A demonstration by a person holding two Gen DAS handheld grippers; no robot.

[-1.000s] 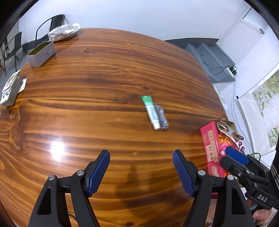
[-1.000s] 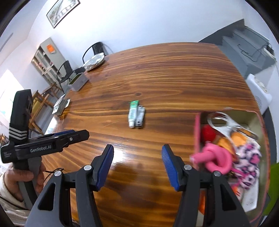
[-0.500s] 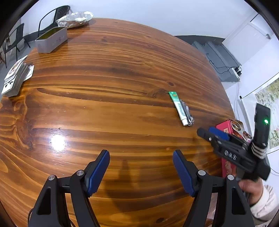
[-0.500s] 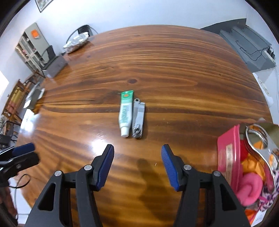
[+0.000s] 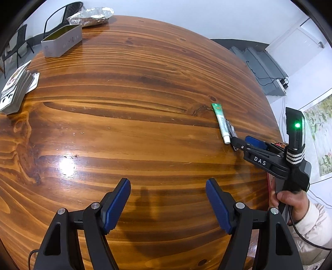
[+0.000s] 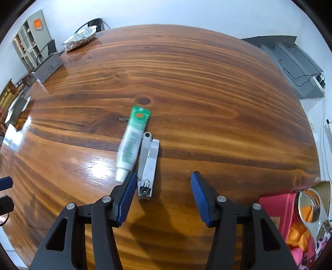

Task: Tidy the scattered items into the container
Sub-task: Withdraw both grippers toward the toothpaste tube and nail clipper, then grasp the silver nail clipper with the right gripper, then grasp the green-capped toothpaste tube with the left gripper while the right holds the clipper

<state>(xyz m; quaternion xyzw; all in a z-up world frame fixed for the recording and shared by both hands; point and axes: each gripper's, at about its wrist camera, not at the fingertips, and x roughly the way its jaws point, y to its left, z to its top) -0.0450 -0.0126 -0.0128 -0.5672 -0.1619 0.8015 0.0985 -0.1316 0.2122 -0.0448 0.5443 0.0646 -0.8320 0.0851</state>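
A green-and-white tube [image 6: 132, 143] and a metal nail clipper [image 6: 148, 164] lie side by side on the wooden table [image 6: 207, 103]. My right gripper [image 6: 162, 182] hangs low over the clipper's near end. Its jaws are closing; the clipper lies between them close to the left pad [image 6: 126, 197], and the right pad stands well apart from it. The pink container [image 6: 274, 207], holding several items, sits at the near right. In the left wrist view my left gripper [image 5: 168, 191] is open over bare wood, with the tube [image 5: 221, 122], the clipper [image 5: 230, 129] and the right gripper [image 5: 244, 143] off to its right.
A grey tin [image 5: 62, 41] and a foil tray [image 5: 91, 15] stand at the table's far left edge, with chairs behind them. A stack of cards [image 5: 14, 89] lies at the left edge. A hand [image 5: 290, 201] holds the right gripper's handle.
The right gripper has come down and forward from beside the container to the clipper, and its jaws have narrowed. The left gripper has shifted left and a little lower, still open.
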